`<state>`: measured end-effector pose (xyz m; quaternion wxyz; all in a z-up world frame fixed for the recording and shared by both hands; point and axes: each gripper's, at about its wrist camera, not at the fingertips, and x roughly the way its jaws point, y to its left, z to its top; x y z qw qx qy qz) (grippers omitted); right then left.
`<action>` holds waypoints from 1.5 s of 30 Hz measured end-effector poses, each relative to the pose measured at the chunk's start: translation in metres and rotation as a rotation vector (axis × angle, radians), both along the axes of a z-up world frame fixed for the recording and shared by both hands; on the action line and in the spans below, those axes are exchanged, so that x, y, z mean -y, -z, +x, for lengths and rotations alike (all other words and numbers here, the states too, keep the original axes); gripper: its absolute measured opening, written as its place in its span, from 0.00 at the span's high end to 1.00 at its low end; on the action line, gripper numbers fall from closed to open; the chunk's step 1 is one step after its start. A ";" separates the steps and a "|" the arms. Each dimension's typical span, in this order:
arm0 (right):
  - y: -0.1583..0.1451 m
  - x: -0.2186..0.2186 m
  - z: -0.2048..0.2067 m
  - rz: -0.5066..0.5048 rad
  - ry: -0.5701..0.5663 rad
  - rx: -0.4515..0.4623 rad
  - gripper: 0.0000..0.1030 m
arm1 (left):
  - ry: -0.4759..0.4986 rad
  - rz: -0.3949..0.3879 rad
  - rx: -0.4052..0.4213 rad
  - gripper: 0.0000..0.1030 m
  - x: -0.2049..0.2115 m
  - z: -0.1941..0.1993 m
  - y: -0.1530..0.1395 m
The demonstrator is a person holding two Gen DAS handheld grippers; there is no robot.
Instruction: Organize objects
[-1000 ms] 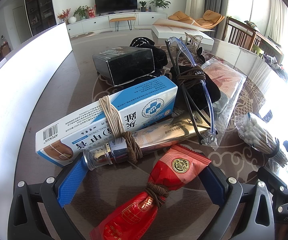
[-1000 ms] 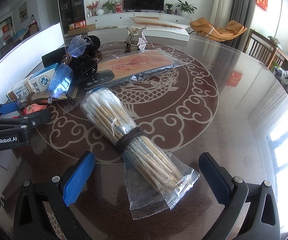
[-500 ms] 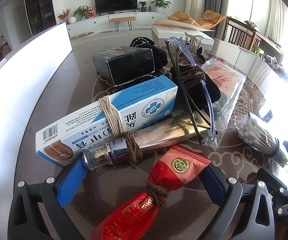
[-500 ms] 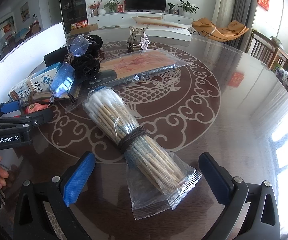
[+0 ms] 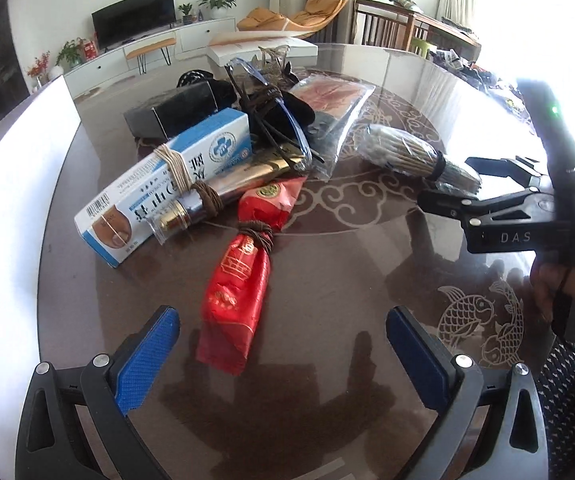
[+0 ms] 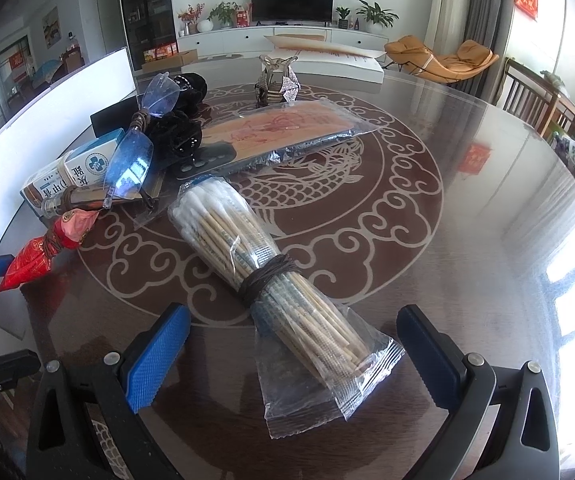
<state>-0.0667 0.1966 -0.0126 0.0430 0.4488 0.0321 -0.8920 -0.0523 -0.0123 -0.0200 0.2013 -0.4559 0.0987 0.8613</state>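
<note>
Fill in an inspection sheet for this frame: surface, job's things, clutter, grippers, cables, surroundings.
Surface: glossy round table with dragon motif.
Job's things: bagged cotton swabs tied with cord, lying between the right gripper's open fingers; red packet ahead of the left gripper; blue-white medicine box tied to a gold tube.
Clutter: safety glasses, black box, flat clear-wrapped pack.
Grippers: left gripper open; right gripper open.
Cables: nothing seen.
Surroundings: TV, orange lounge chair.

2 low fisheye views across the table [image 5: 347, 280], left beside right (shared: cotton swab pack [image 6: 255, 256]).
</note>
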 end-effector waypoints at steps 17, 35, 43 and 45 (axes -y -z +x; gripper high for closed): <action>-0.018 0.018 -0.044 -0.008 -0.313 0.182 0.07 | -0.128 0.140 0.057 0.77 0.014 -0.011 0.006; -0.159 0.172 -0.041 -0.341 -0.491 0.065 0.72 | -0.415 0.365 -0.260 0.77 0.189 0.054 -0.138; -0.167 0.333 -0.061 -0.440 -0.629 0.087 0.71 | -0.617 0.189 -0.161 0.76 0.288 0.014 -0.112; -0.147 0.356 -0.067 -0.436 -0.632 0.141 0.57 | -0.652 0.133 -0.115 0.65 0.296 0.006 -0.100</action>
